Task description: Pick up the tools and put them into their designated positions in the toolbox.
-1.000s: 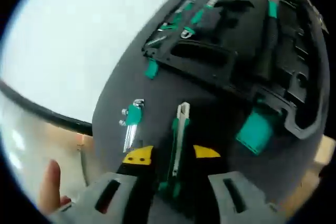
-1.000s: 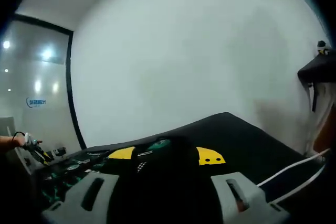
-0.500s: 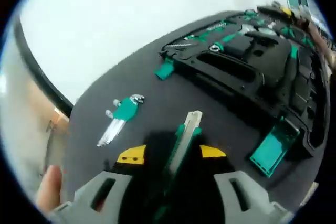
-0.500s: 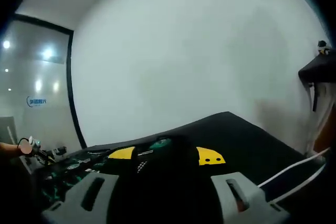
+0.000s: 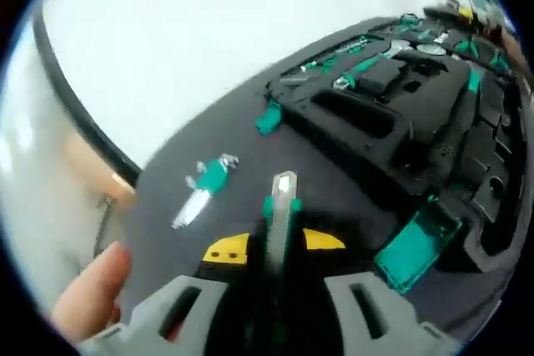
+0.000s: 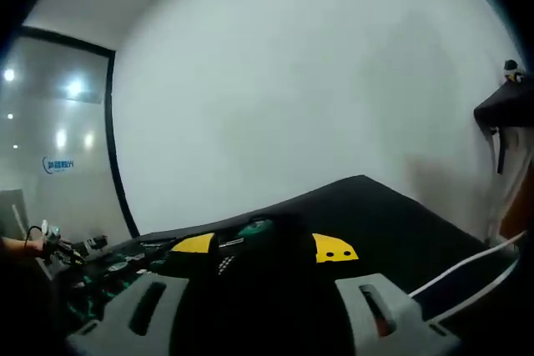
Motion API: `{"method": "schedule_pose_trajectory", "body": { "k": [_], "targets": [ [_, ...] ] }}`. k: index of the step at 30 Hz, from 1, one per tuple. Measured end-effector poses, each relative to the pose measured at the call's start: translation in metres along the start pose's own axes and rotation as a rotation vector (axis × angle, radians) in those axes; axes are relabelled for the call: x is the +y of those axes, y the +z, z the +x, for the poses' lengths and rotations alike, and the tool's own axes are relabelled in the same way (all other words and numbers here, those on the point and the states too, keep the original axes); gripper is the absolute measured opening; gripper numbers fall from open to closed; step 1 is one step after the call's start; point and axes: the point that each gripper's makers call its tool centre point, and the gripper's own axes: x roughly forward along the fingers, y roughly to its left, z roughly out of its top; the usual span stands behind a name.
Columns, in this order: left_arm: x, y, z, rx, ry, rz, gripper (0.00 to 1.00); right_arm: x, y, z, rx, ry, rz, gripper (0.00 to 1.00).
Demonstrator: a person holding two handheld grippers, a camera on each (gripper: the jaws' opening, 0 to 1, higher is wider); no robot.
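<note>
The left gripper (image 5: 271, 248) is closed on a slim green-and-silver utility knife (image 5: 280, 206), held short of the open black toolbox (image 5: 400, 114); so narrow a grip could let it twist and miss its slot.

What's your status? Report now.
Left gripper shut on utility knife, short of toolbox. Hex key set loose on mat. Right gripper parked, jaw state unclear. Path clear.

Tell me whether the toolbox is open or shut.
Open. The toolbox lies flat on the dark mat, its moulded slots and green-handled tools exposed in the left gripper view.
</note>
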Motion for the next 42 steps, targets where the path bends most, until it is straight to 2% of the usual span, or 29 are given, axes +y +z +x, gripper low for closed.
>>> {"method": "schedule_pose_trajectory", "body": {
  "k": [3,5,8,9,10,11,12,13,14,15,16,17,18,19,20,21,23,24,25,26,27,29,30,32,34,37,38,41,42],
  "targets": [
    [0.001,0.023,-0.017,-0.082,-0.013,-0.036,0.16,0.000,0.000,0.000,0.000,0.000,-0.002,0.40],
    [-0.015,0.044,-0.031,-0.154,-0.089,-0.012,0.16,0.001,0.000,0.000,-0.001,-0.001,-0.002,0.40],
    [-0.048,0.070,-0.050,-0.212,-0.208,0.063,0.16,0.001,0.000,0.000,-0.002,-0.001,-0.004,0.40],
    [-0.058,0.078,-0.055,-0.233,-0.234,0.079,0.16,0.001,0.000,0.000,-0.001,-0.002,-0.004,0.40],
    [-0.065,0.090,-0.058,-0.261,-0.233,0.148,0.16,0.001,0.000,0.000,0.000,-0.002,-0.005,0.40],
    [-0.072,0.092,-0.060,-0.243,-0.236,0.184,0.16,0.001,0.000,0.000,0.000,-0.002,-0.006,0.40],
    [-0.087,0.093,-0.063,-0.210,-0.282,0.171,0.16,0.000,0.000,0.000,0.000,-0.003,-0.006,0.40],
    [-0.092,0.098,-0.063,-0.221,-0.282,0.219,0.15,0.000,0.000,0.000,0.000,-0.003,-0.007,0.40],
    [-0.097,0.101,-0.064,-0.214,-0.286,0.227,0.15,0.000,0.000,0.000,-0.001,-0.004,-0.006,0.40],
    [-0.109,0.103,-0.068,-0.183,-0.336,0.200,0.15,-0.001,0.000,0.000,0.000,-0.005,-0.004,0.40],
    [-0.117,0.103,-0.071,-0.171,-0.365,0.216,0.16,-0.001,0.000,-0.001,0.000,-0.005,-0.004,0.40],
    [-0.123,0.110,-0.073,-0.200,-0.363,0.283,0.15,-0.001,0.000,-0.001,0.001,-0.006,-0.005,0.40],
    [-0.126,0.112,-0.074,-0.204,-0.364,0.312,0.15,-0.001,0.000,-0.001,0.002,-0.006,-0.005,0.40],
    [-0.140,0.111,-0.078,-0.183,-0.406,0.332,0.16,-0.001,0.000,-0.001,0.002,-0.005,-0.005,0.40],
    [-0.148,0.112,-0.079,-0.189,-0.430,0.343,0.16,-0.001,0.000,-0.001,0.002,-0.004,-0.007,0.40],
    [-0.160,0.109,-0.079,-0.177,-0.482,0.326,0.15,-0.001,-0.001,-0.001,0.003,-0.003,-0.007,0.40],
    [-0.177,0.098,-0.080,-0.095,-0.545,0.272,0.16,-0.001,-0.001,-0.001,0.003,-0.003,-0.006,0.40],
    [-0.185,0.098,-0.078,-0.109,-0.551,0.311,0.16,-0.001,0.000,-0.001,0.002,-0.002,-0.004,0.40],
    [-0.190,0.097,-0.074,-0.147,-0.524,0.400,0.16,-0.001,0.000,-0.001,0.001,-0.003,-0.001,0.40],
    [-0.194,0.096,-0.072,-0.161,-0.522,0.423,0.16,-0.002,0.000,-0.001,0.001,-0.005,0.001,0.40],
    [-0.198,0.097,-0.072,-0.181,-0.531,0.421,0.16,-0.002,0.000,-0.001,0.001,-0.006,0.003,0.40],
    [-0.208,0.096,-0.076,-0.179,-0.579,0.307,0.17,-0.002,-0.002,-0.001,0.008,-0.007,0.002,0.40],
    [-0.208,0.096,-0.078,-0.173,-0.586,0.245,0.18,-0.002,-0.003,0.000,0.014,-0.006,-0.003,0.40],
    [-0.206,0.106,-0.083,-0.250,-0.615,0.216,0.18,-0.001,-0.004,0.001,0.020,-0.003,-0.011,0.40],
    [-0.197,0.107,-0.090,-0.259,-0.613,0.182,0.18,0.000,-0.004,0.001,0.022,-0.002,-0.018,0.40],
    [-0.164,0.116,-0.098,-0.324,-0.527,0.133,0.18,0.004,-0.001,0.000,0.006,0.010,-0.026,0.36],
    [-0.148,0.116,-0.100,-0.346,-0.475,0.112,0.18,0.008,0.002,-0.001,-0.002,0.019,-0.035,0.32],
    [-0.123,0.103,-0.099,-0.344,-0.376,0.051,0.13,0.022,0.007,0.000,-0.020,0.060,-0.073,0.20],
    [-0.120,0.097,-0.098,-0.334,-0.354,0.057,0.09,0.028,0.010,0.000,-0.029,0.073,-0.117,0.15]
  ]
}}
